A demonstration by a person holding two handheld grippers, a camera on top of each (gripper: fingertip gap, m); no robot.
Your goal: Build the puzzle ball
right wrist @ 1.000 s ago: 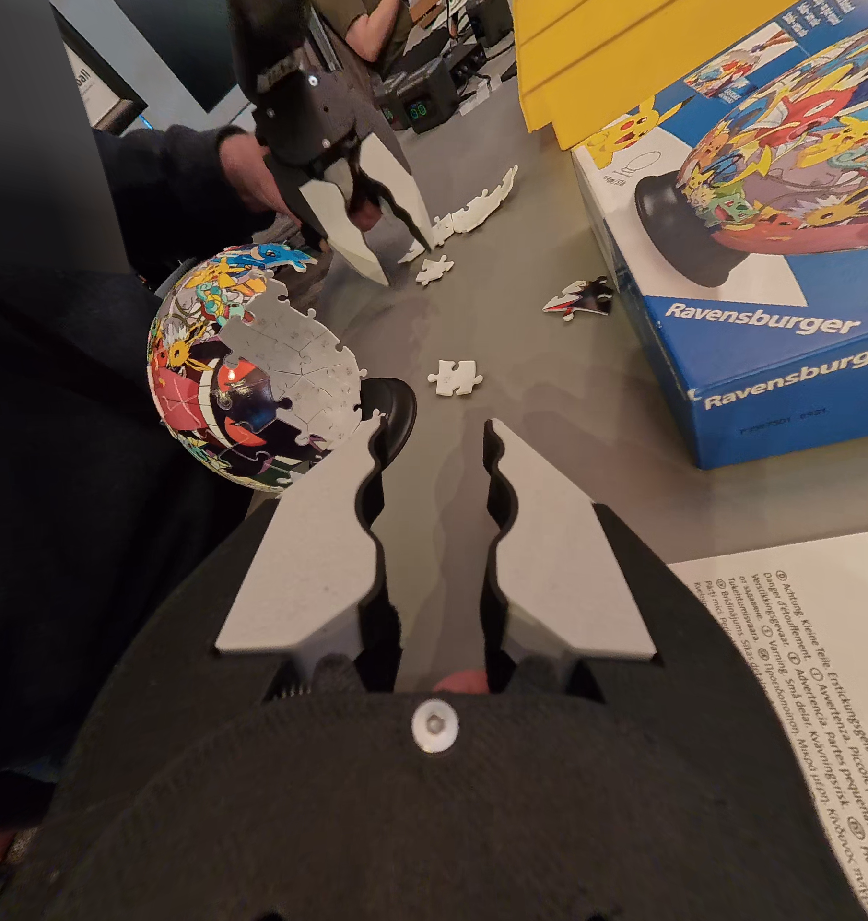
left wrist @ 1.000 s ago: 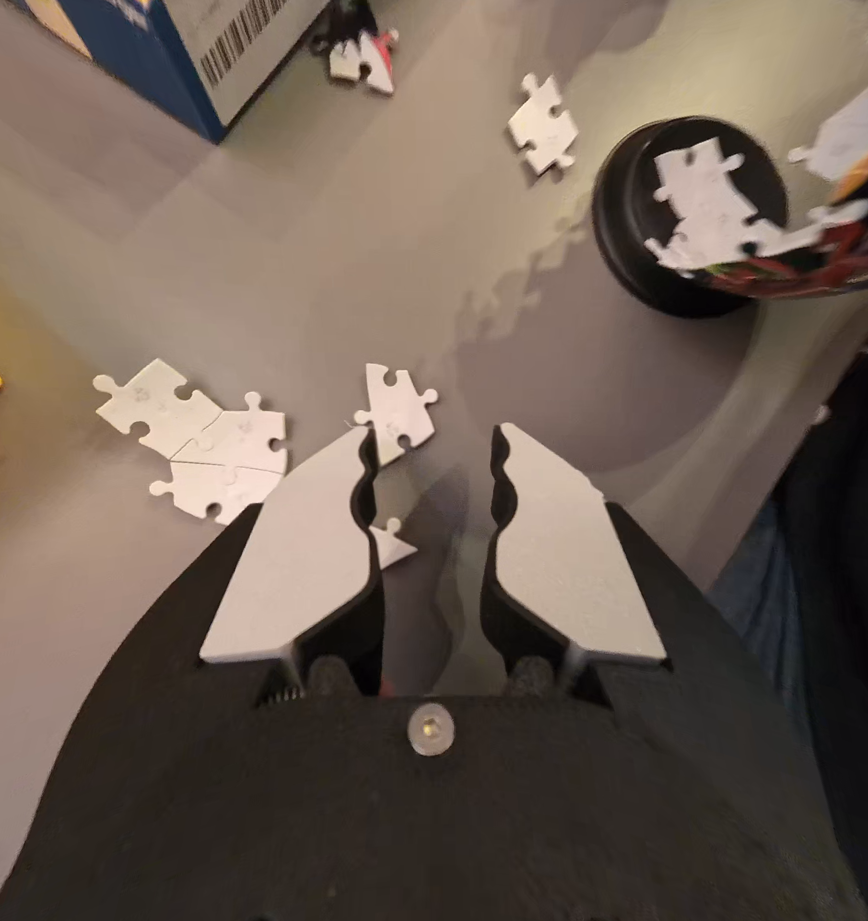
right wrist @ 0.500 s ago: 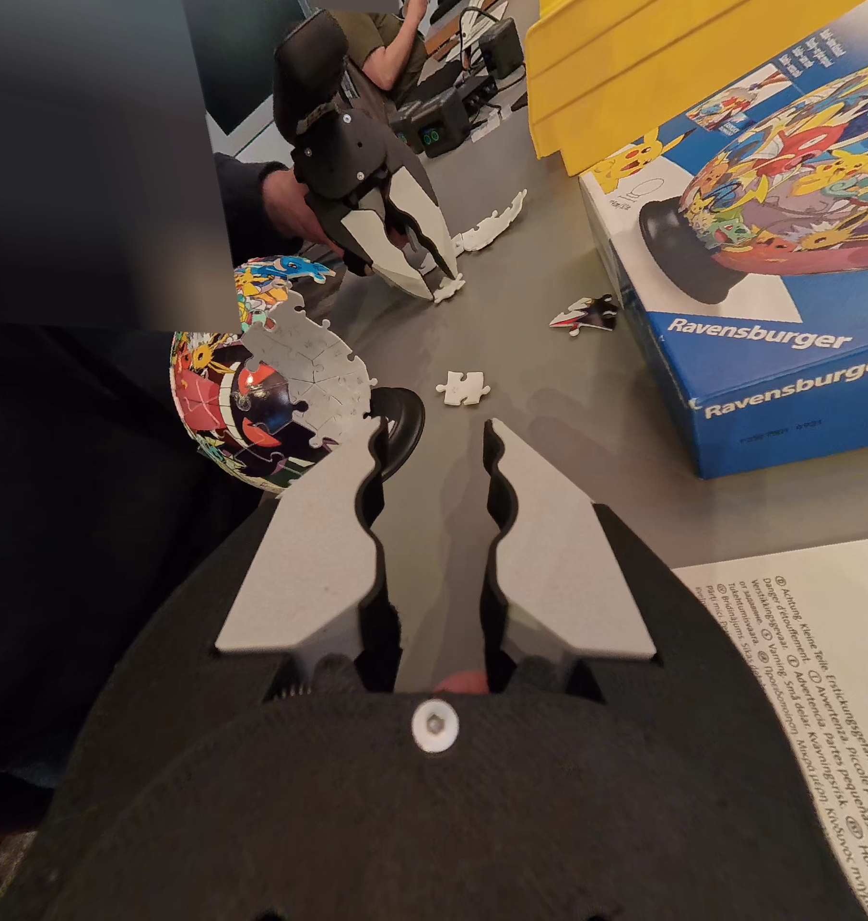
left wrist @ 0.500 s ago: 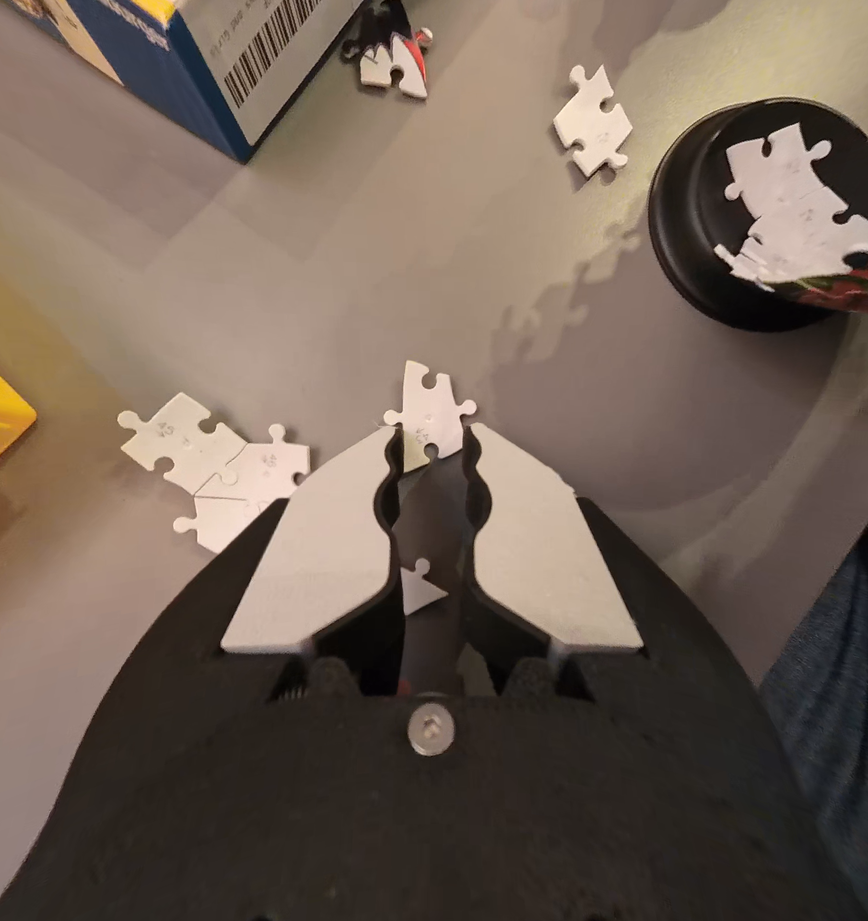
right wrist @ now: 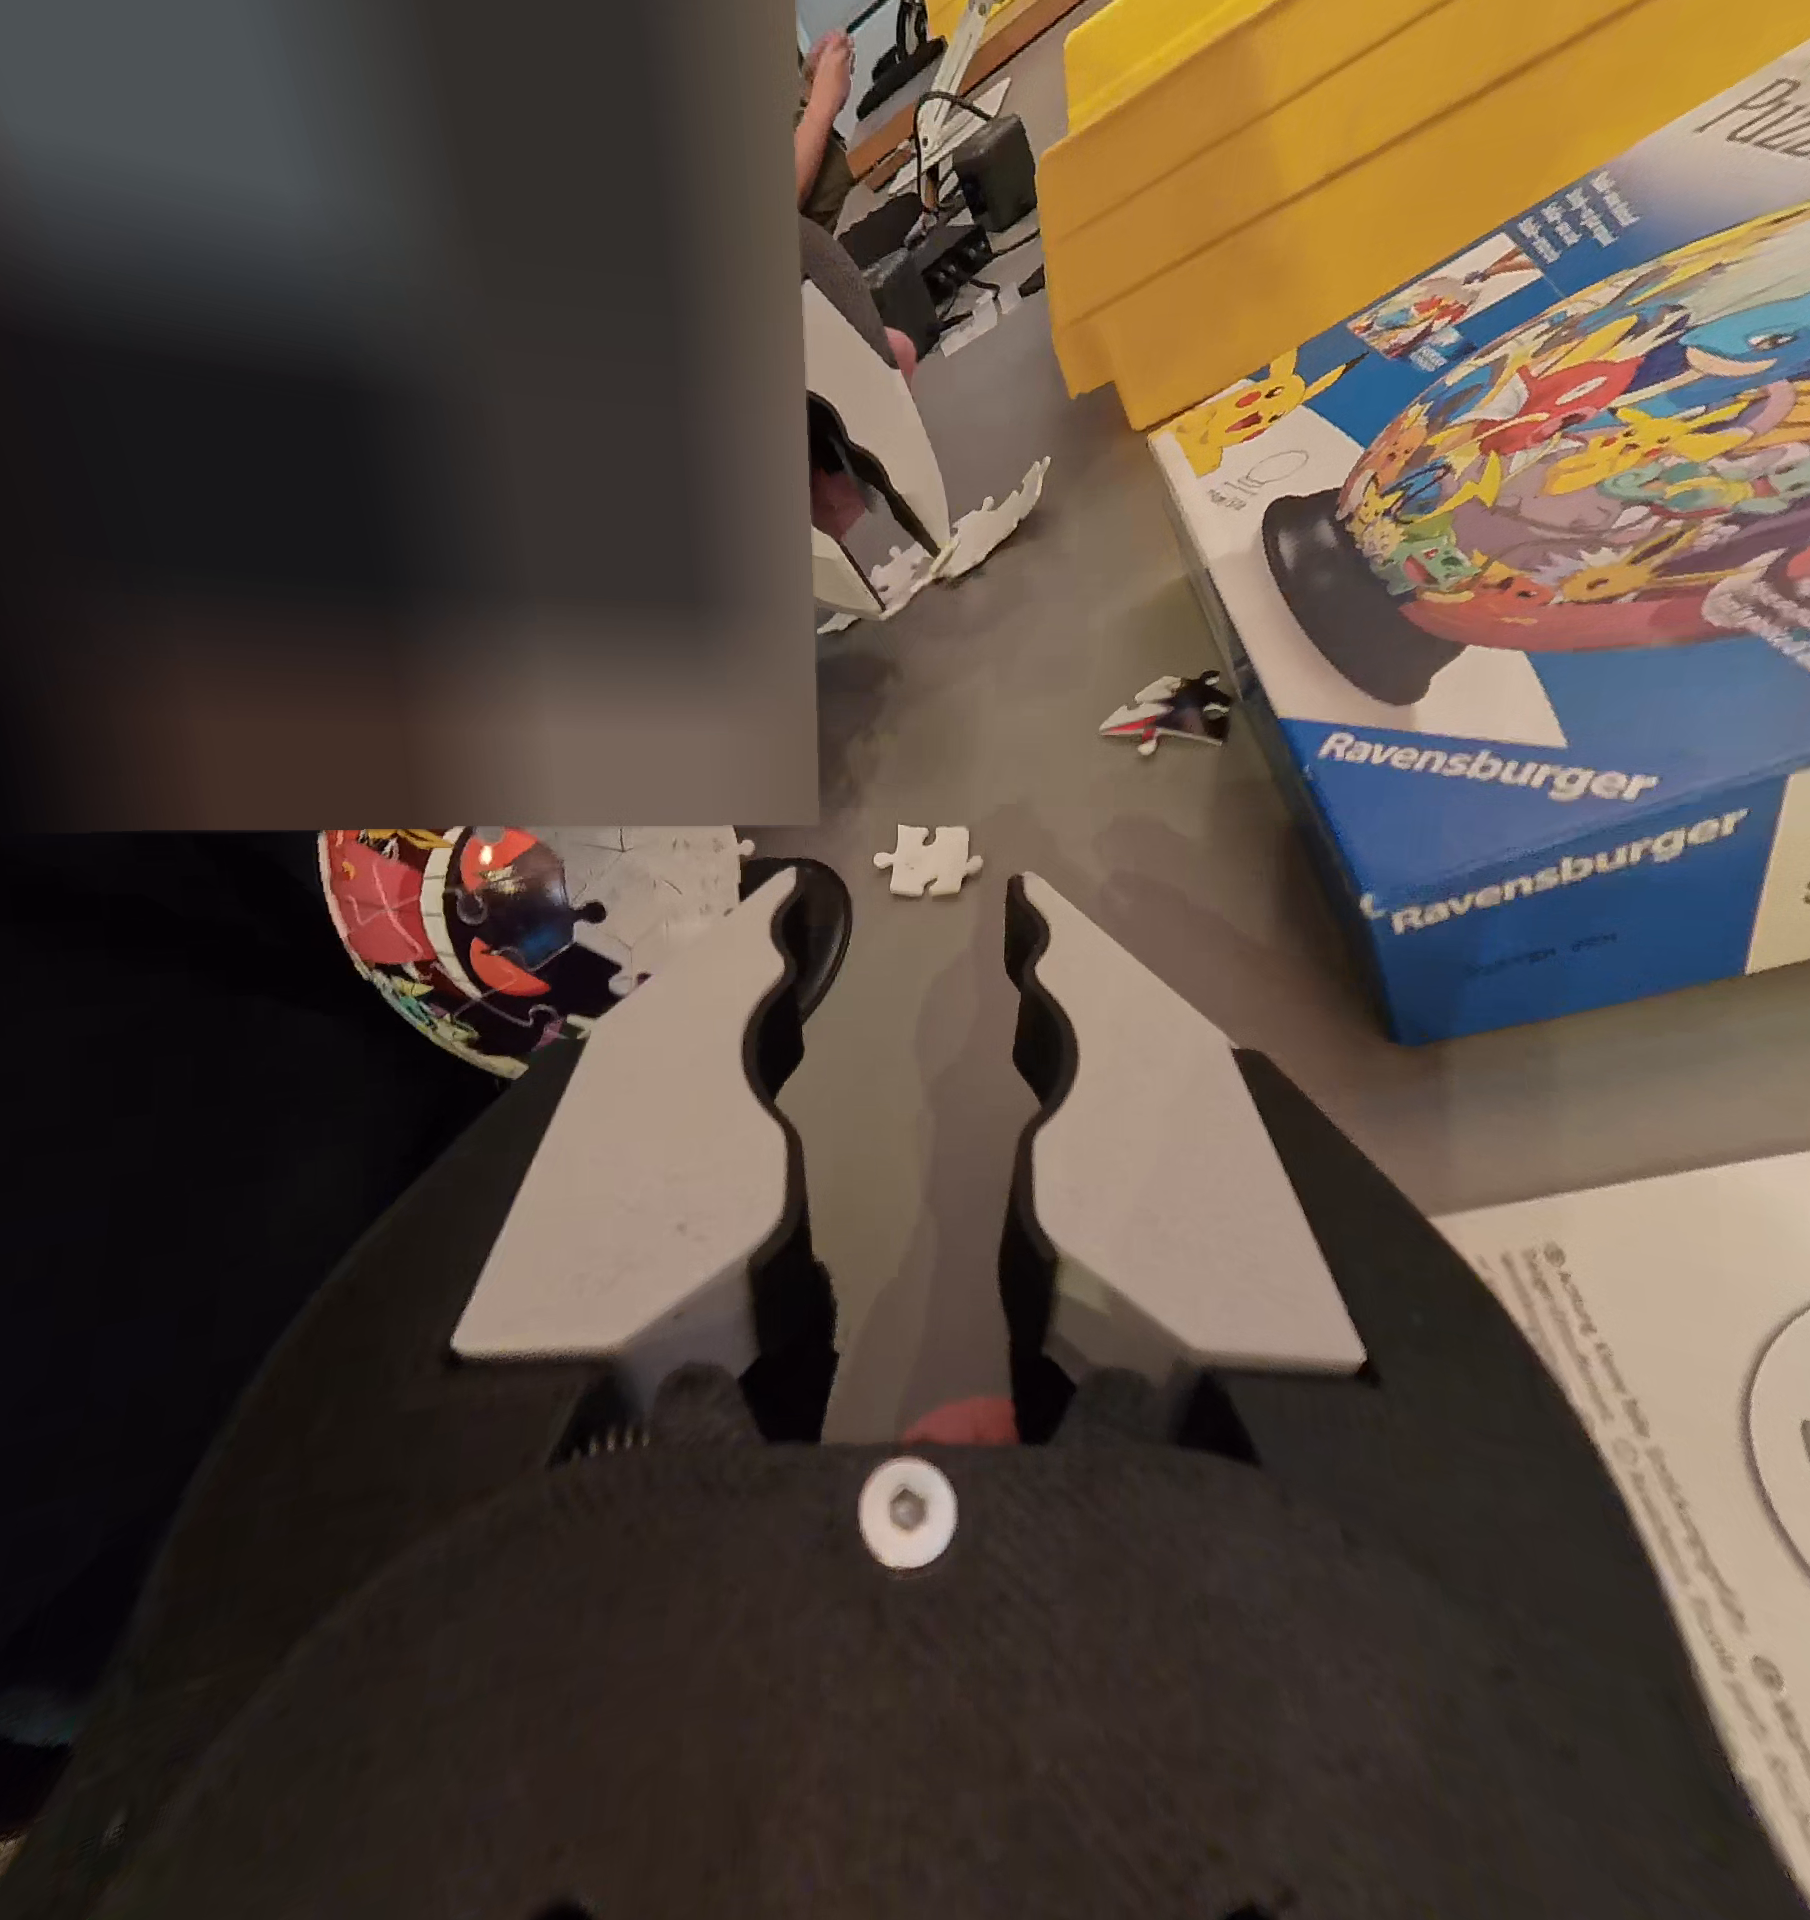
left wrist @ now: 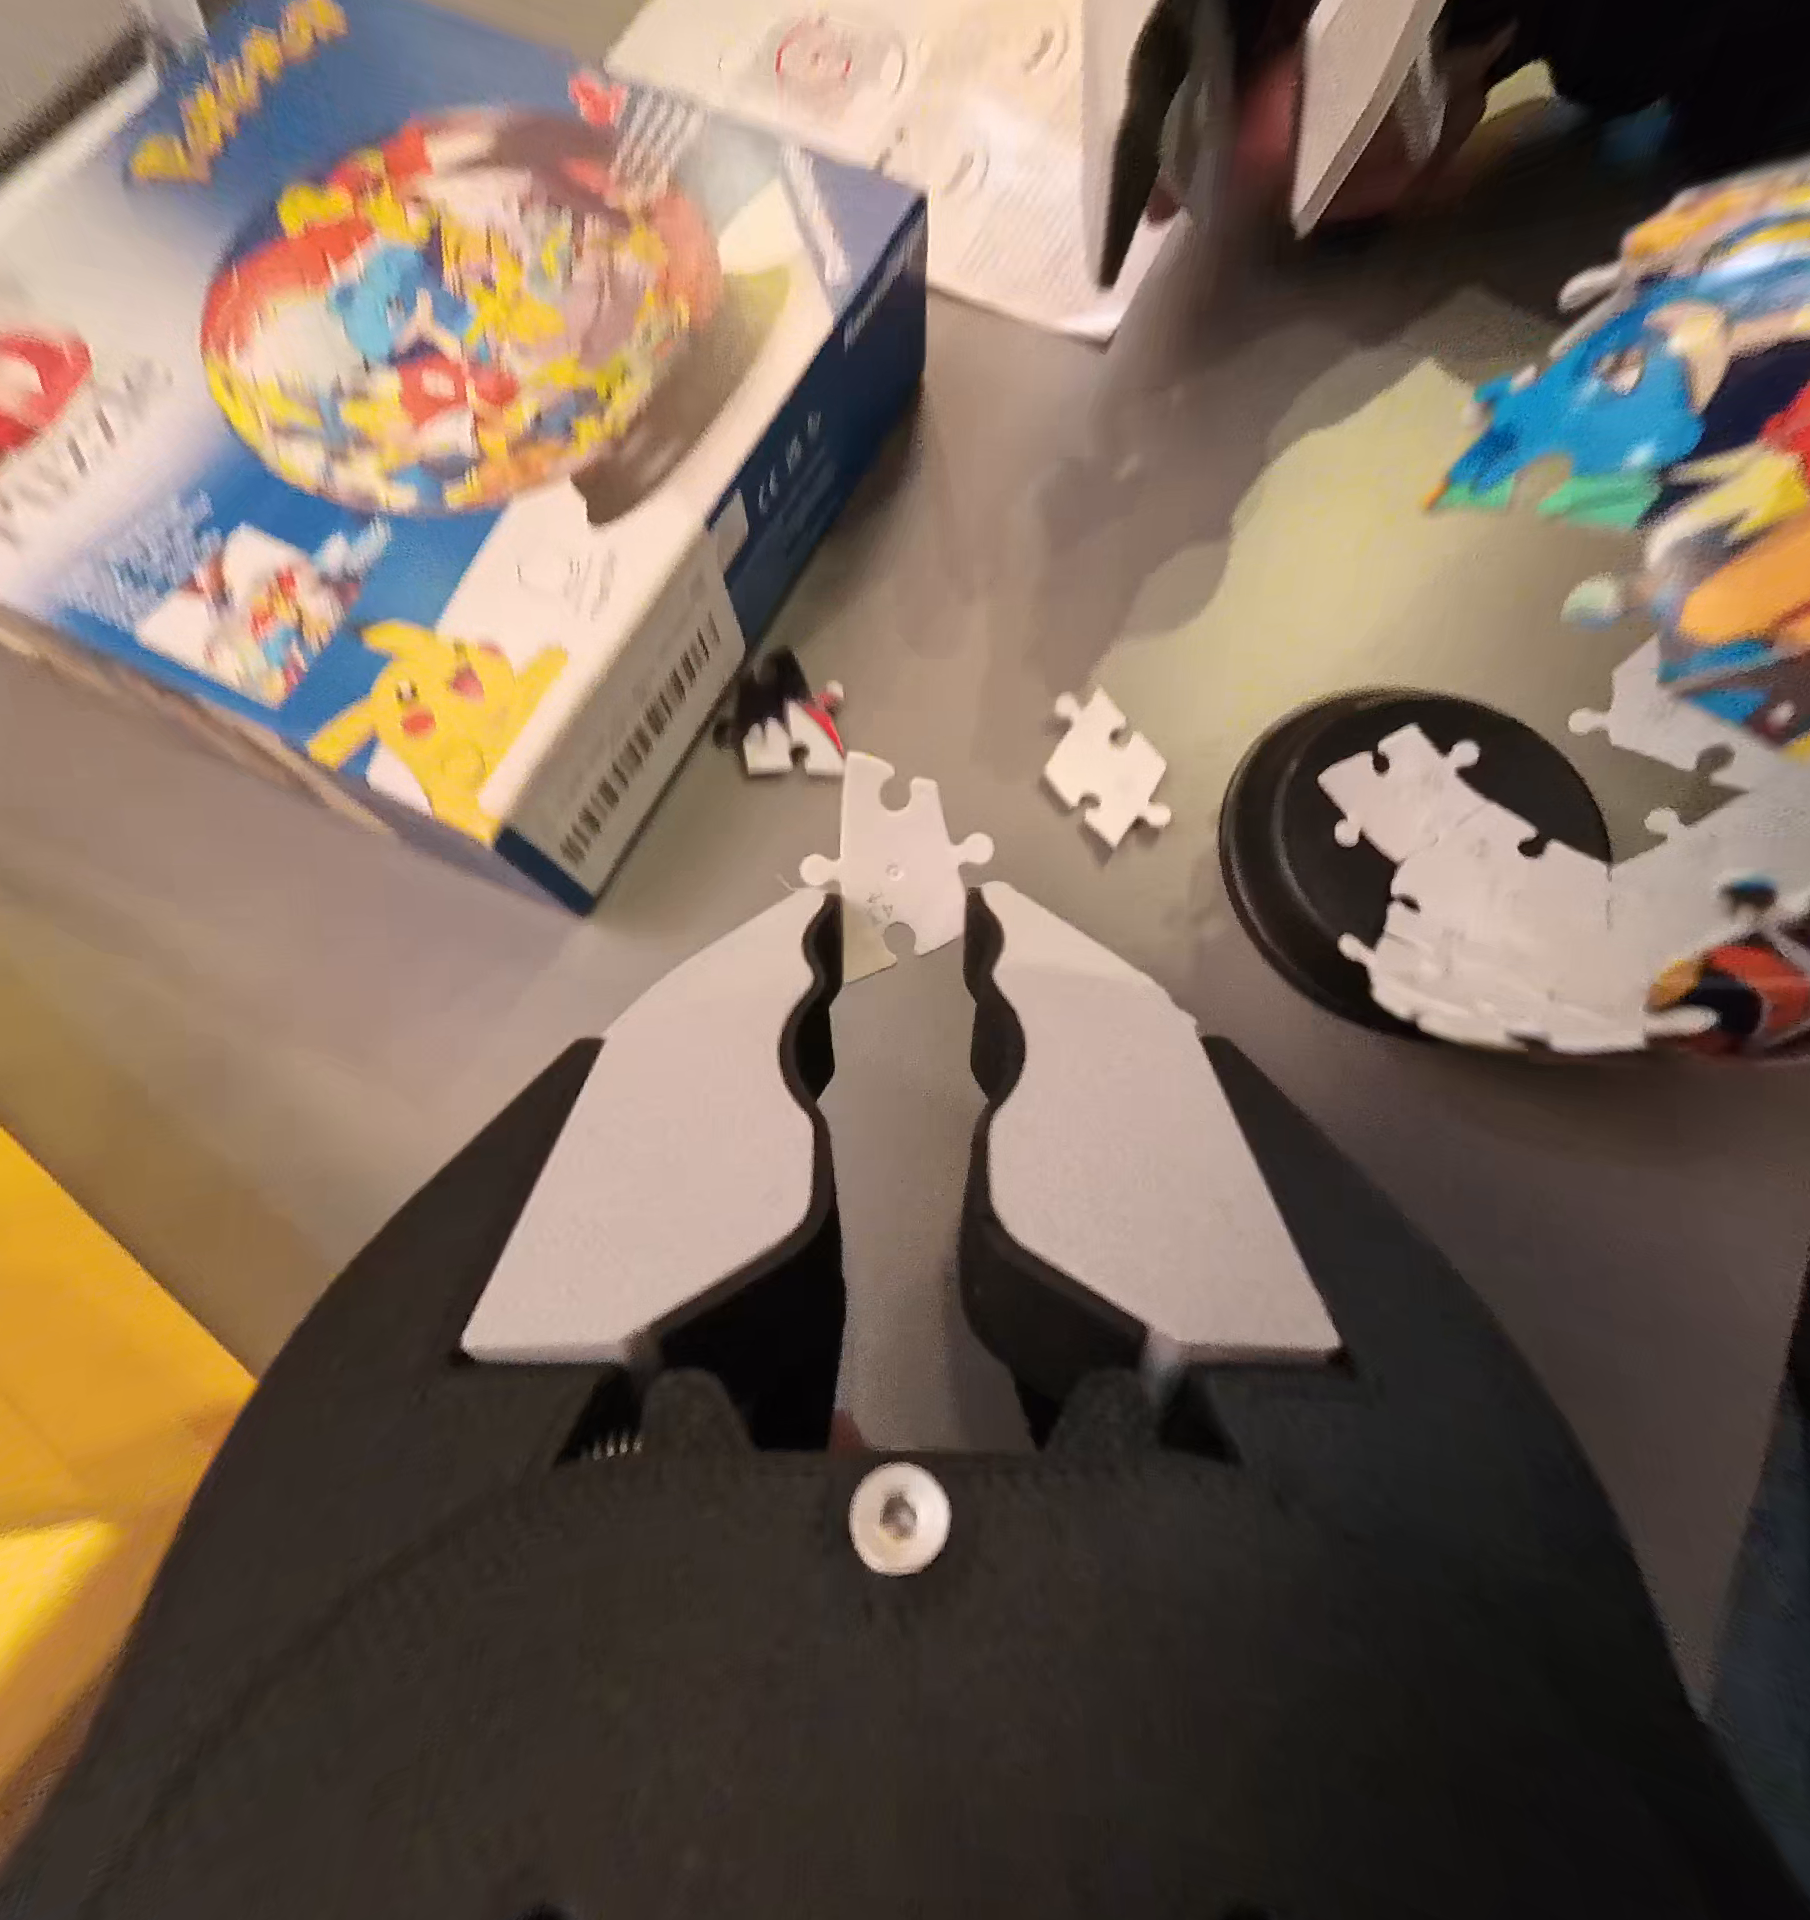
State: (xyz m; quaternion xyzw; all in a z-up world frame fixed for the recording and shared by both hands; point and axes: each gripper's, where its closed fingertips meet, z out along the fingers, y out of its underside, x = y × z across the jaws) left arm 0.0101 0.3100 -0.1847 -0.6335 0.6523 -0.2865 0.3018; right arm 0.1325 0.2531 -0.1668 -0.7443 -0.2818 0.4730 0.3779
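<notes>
My left gripper (left wrist: 896, 920) is shut on a white puzzle piece (left wrist: 896, 857), blank side up, and holds it above the grey table (left wrist: 984, 520). The pads press on its lower edges. The partly built, colourful puzzle ball (left wrist: 1753, 499) lies at the right, its open white rim over the black stand (left wrist: 1285, 831). My right gripper (right wrist: 906, 894) is open and empty, low over the table beside the ball (right wrist: 485, 935) and the stand (right wrist: 828, 920). The right gripper also shows at the top of the left wrist view (left wrist: 1254, 135).
A loose white piece (left wrist: 1107, 779) and a dark printed piece (left wrist: 787, 717) lie near the blue puzzle box (left wrist: 413, 364). In the right wrist view, a cluster of white pieces (right wrist: 989, 530) lies farther back. An instruction sheet (right wrist: 1659, 1403) lies at the right. Yellow bins (right wrist: 1296, 156) stand behind the box. The tips of one gripper are about 15 cm away from the tips of the other.
My left gripper closed on the white piece, lifted it off the table and swung towards the box and ball. The right gripper stayed open and hardly moved.
</notes>
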